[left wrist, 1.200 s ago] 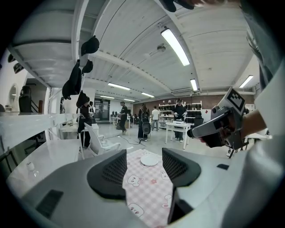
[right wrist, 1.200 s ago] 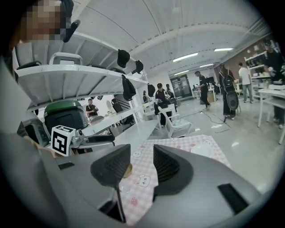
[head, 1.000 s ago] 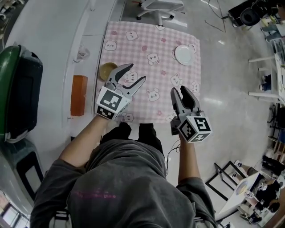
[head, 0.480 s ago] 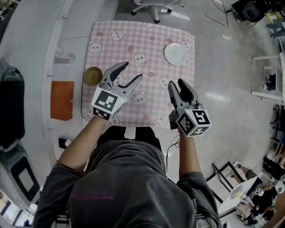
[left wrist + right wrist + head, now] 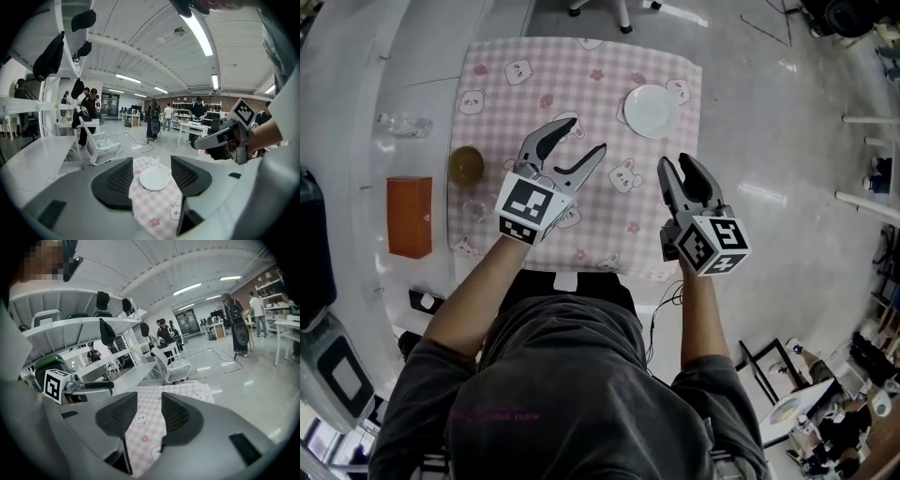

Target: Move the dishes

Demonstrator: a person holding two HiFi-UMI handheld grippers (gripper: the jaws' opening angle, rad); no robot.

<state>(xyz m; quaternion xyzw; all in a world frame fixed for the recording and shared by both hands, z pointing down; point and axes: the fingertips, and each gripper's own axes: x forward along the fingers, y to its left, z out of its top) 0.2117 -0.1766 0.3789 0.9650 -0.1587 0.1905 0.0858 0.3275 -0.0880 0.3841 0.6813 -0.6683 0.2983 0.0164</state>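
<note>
On the cloth [image 5: 581, 75], plate [image 5: 650, 111] at one o'clock and bowl [image 5: 467, 164] at ten look untouched. Your left gripper [image 5: 587, 136] and right gripper [image 5: 676, 161] gape empty, so all the moving remains.

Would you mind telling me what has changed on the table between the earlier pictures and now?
The left hand-held gripper and the right hand-held gripper have both moved forward over the cloth, toward the plate. Nothing was taken hold of. Both stay open and empty; the plate and the bowl lie where they were.
</note>
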